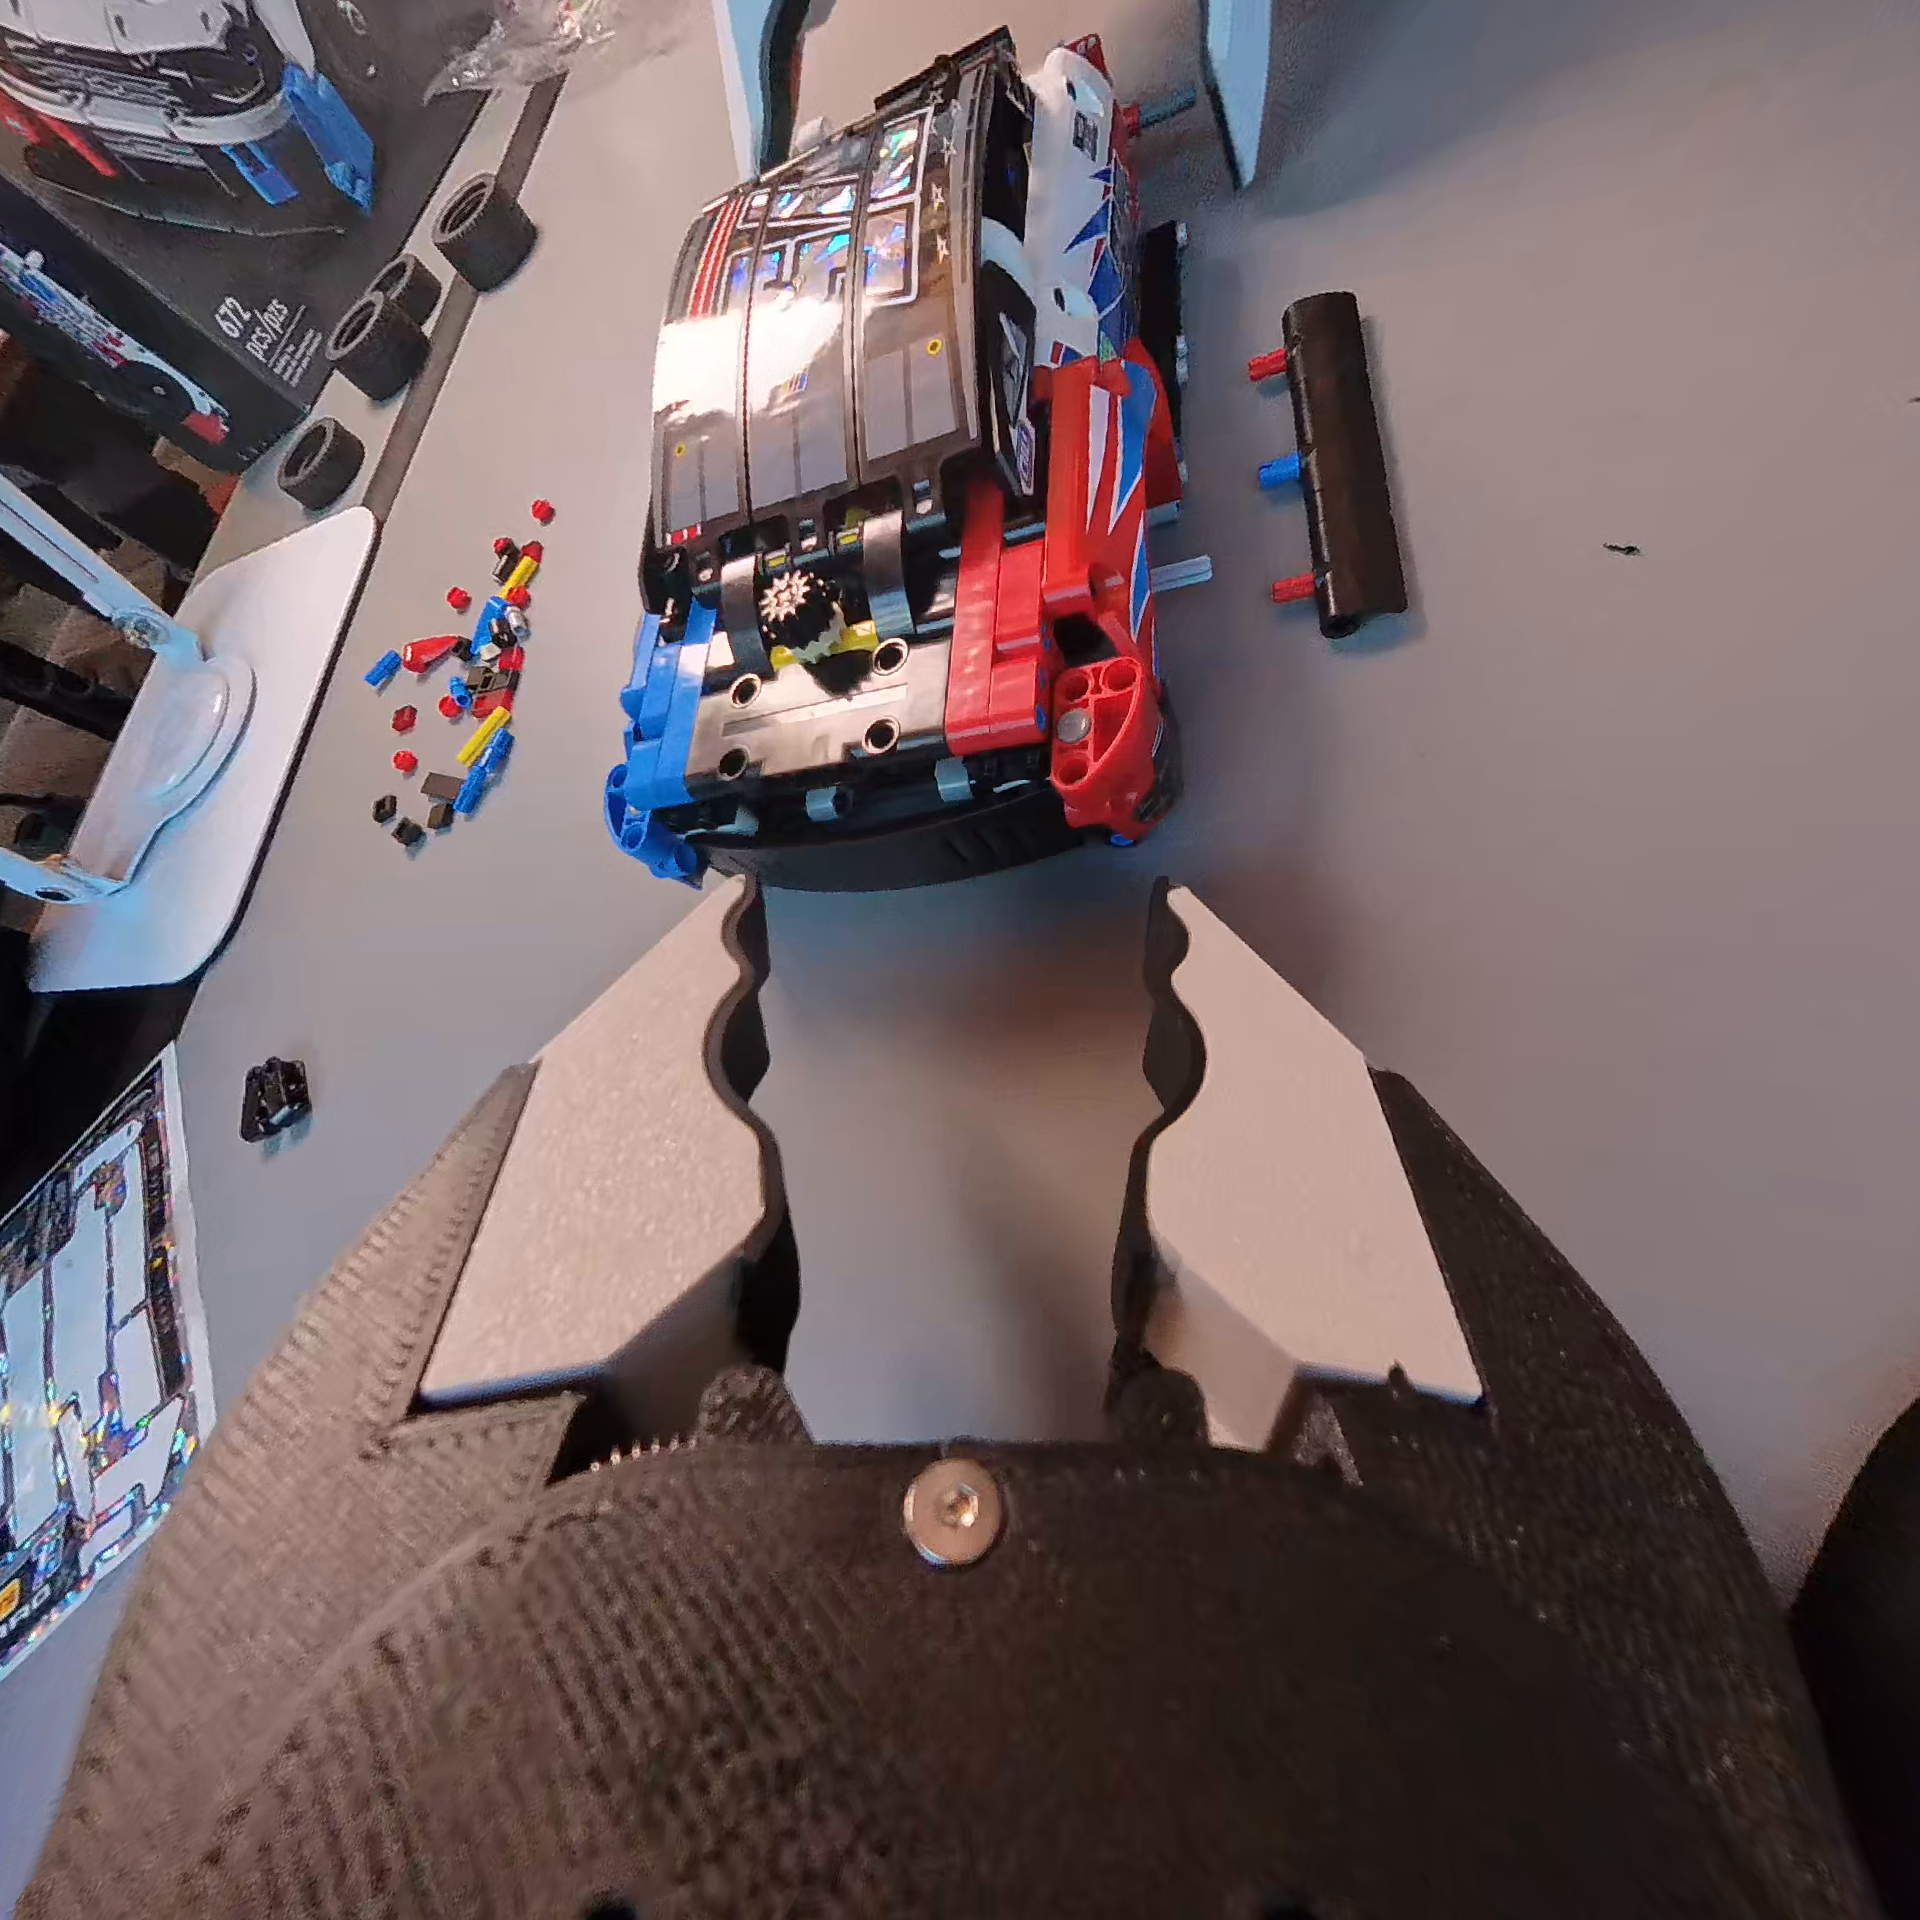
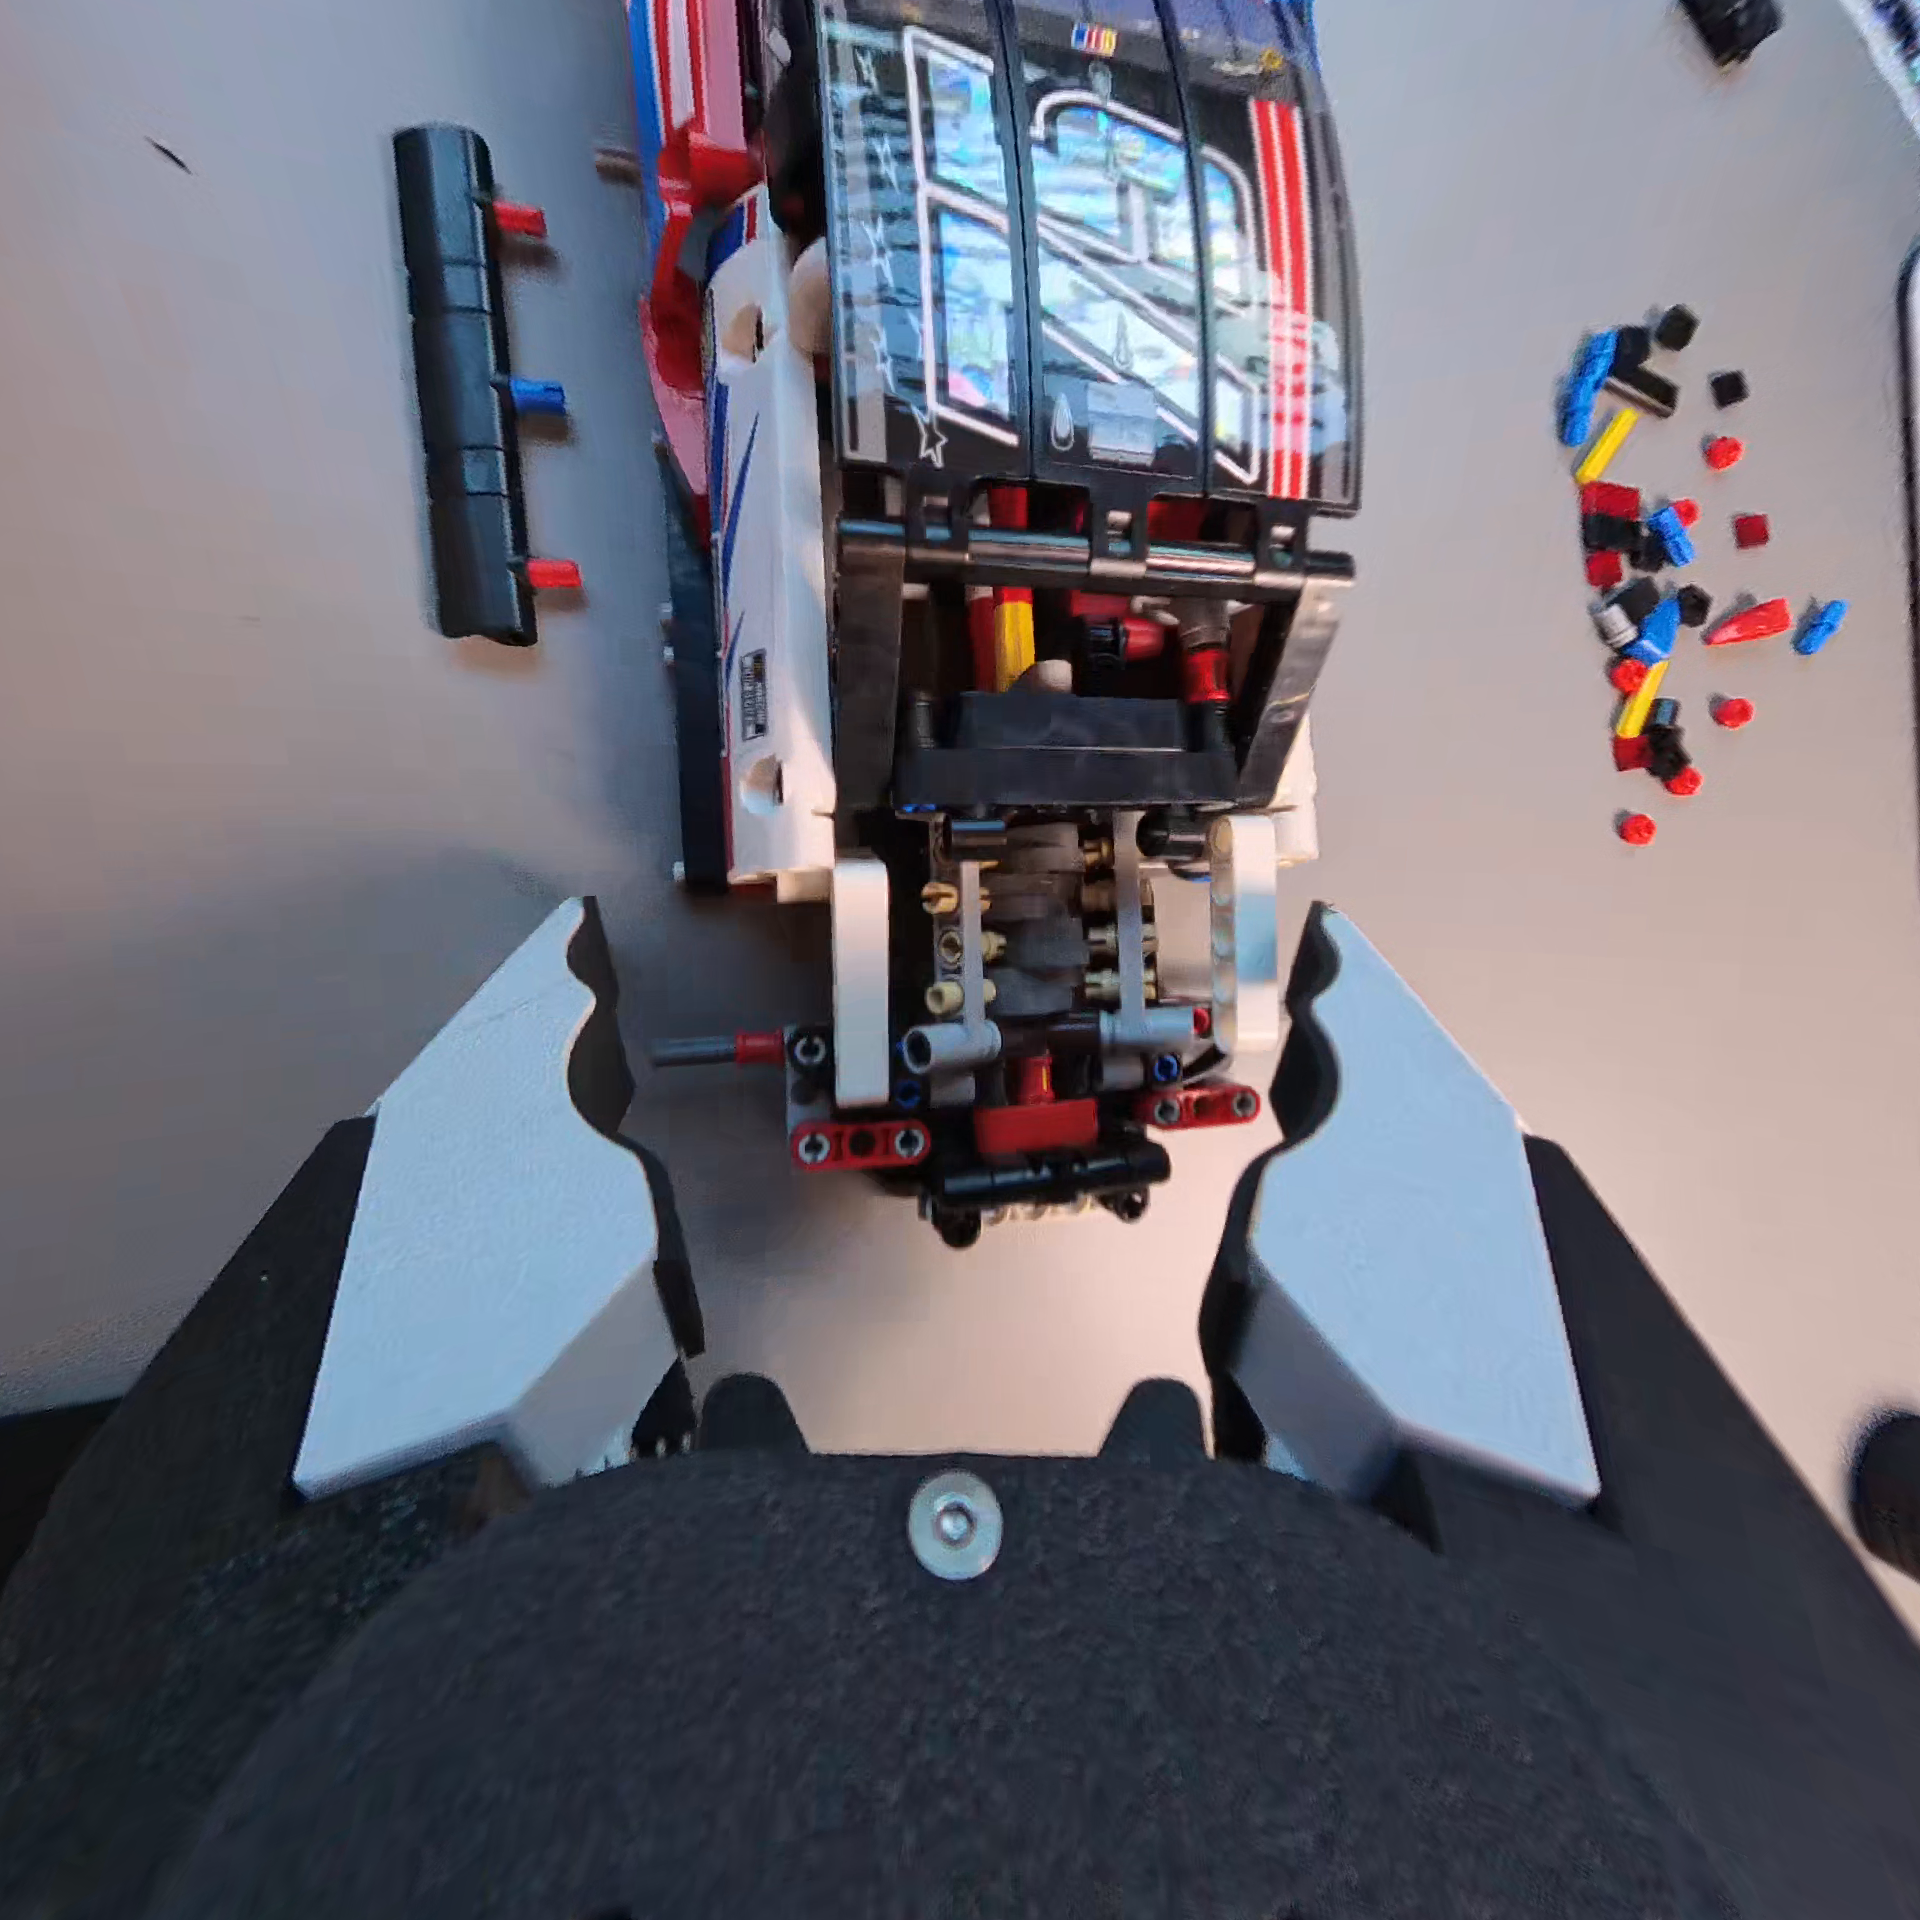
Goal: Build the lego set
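A partly built lego race car (image 1: pixel 894 499), black roof with red, white and blue panels, lies on the grey table. My left gripper (image 1: pixel 956 894) is open and empty, its tips just short of the car's red-and-blue end. My right gripper (image 2: pixel 951 914) is open at the car's (image 2: pixel 1081 520) opposite end, its fingers either side of the exposed engine section (image 2: pixel 1039 997), not closed on it. A black beam with red and blue pins (image 1: pixel 1340 468) lies beside the car; it also shows in the right wrist view (image 2: pixel 462 384). A pile of small loose pieces (image 1: pixel 473 665) lies on the other side, also in the right wrist view (image 2: pixel 1662 561).
Several black tyres (image 1: pixel 416 301) lie next to the set's box (image 1: pixel 177 187) at far left. A white lamp base (image 1: pixel 197 727), a small black piece (image 1: pixel 275 1096) and a sticker sheet (image 1: pixel 83 1351) sit at left. White stand legs (image 1: pixel 1236 83) rise behind the car. Some 20 cm of space lies between my two pairs of fingers. The small black piece (image 1: pixel 275 1096) lies some 20 cm from my left tips, 30 cm from my right tips.
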`<state>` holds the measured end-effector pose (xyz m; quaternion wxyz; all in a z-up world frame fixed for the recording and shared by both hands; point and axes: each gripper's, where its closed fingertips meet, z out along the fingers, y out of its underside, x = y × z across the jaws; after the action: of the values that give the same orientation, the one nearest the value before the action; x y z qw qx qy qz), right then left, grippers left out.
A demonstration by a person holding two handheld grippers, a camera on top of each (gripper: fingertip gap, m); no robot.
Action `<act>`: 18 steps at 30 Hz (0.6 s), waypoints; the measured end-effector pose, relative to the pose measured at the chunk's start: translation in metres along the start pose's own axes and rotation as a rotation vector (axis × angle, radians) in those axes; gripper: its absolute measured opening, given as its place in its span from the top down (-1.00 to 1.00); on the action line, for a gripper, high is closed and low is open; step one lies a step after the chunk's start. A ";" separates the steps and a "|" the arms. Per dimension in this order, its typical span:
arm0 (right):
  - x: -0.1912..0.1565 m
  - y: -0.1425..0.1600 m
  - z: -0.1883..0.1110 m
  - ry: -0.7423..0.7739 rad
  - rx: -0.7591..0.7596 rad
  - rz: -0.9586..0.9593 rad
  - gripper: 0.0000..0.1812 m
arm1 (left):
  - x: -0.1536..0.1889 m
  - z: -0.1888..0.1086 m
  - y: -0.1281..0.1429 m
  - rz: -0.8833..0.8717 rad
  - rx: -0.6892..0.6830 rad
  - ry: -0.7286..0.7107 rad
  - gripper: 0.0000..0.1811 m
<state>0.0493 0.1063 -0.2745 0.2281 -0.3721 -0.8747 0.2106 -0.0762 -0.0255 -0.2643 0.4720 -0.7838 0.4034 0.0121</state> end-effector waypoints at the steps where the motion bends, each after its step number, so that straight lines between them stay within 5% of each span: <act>1: 0.002 0.001 0.006 -0.013 -0.011 0.011 -0.34 | 0.001 0.002 -0.001 0.014 -0.006 -0.005 0.19; 9: 0.002 0.000 0.006 -0.258 -0.028 0.116 0.03 | 0.005 0.002 -0.002 0.059 -0.014 -0.068 0.15; 13: 0.006 0.002 0.005 -0.251 -0.089 0.066 -0.23 | 0.005 0.003 -0.002 0.048 -0.002 -0.072 0.14; 18: 0.013 -0.010 -0.012 -0.242 -0.090 0.092 -0.20 | 0.007 0.002 -0.002 0.046 -0.001 -0.065 0.18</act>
<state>0.0424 0.1117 -0.2565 0.0940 -0.3935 -0.8865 0.2246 -0.0697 -0.0276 -0.2672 0.4839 -0.7739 0.4055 0.0488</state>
